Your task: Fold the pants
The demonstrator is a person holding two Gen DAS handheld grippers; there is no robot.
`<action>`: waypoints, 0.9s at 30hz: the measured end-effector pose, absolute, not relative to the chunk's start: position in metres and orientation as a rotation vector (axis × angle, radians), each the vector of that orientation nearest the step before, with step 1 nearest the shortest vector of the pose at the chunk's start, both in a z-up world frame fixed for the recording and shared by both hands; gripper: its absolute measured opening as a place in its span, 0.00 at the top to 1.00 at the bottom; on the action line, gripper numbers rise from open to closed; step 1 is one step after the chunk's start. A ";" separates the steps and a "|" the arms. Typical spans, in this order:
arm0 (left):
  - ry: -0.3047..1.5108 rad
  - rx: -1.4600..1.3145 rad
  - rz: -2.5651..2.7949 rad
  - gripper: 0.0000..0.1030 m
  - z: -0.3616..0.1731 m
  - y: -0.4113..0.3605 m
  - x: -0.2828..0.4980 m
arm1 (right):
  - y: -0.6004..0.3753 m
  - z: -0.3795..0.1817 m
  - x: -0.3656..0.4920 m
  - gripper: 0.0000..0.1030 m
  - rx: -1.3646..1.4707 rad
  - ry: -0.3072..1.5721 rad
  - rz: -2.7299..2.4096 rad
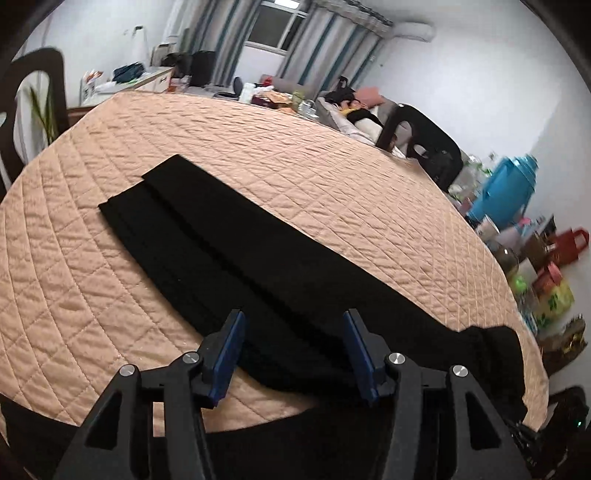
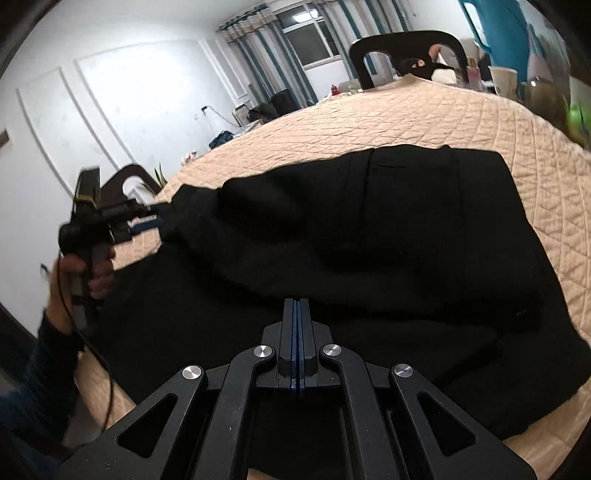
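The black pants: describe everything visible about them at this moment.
The black pants are plain dark woven-looking fabric, lying lengthwise on the peach quilted cover, legs stacked one over the other with hems slightly offset at the far end. The waist end lies wider and rumpled, a pocket slit showing. Fabric drapes over the near edge.

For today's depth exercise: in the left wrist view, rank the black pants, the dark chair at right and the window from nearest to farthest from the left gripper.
1. Pants: under the left gripper, on the quilt.
2. Chair: beyond the far right edge.
3. Window: back wall, top centre.
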State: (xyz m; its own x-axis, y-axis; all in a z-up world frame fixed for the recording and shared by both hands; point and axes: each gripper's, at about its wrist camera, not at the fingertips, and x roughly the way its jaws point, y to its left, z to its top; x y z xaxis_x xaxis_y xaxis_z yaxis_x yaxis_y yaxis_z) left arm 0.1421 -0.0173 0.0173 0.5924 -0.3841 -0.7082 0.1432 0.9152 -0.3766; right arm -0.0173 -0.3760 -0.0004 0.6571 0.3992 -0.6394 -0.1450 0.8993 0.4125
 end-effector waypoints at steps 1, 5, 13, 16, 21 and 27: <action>0.887 -0.314 -0.310 0.43 0.017 -0.015 0.145 | -0.377 -0.001 -0.016 0.92 0.357 0.795 0.318; 0.879 -0.407 -0.287 0.40 0.014 0.003 0.155 | -0.379 -0.003 -0.022 0.64 0.469 0.783 0.350; 0.909 -0.520 -0.266 0.39 0.000 0.010 0.183 | -0.382 -0.007 -0.031 0.60 0.589 0.799 0.324; 0.903 -0.523 -0.269 0.40 0.000 0.005 0.187 | -0.383 -0.007 -0.039 0.60 0.614 0.808 0.323; 0.906 -0.464 -0.217 0.88 -0.003 -0.004 0.200 | -0.386 -0.012 -0.044 0.60 0.641 0.819 0.329; 0.875 -0.443 -0.228 0.95 0.003 -0.005 0.195 | -0.399 -0.013 -0.043 0.60 0.709 0.780 0.281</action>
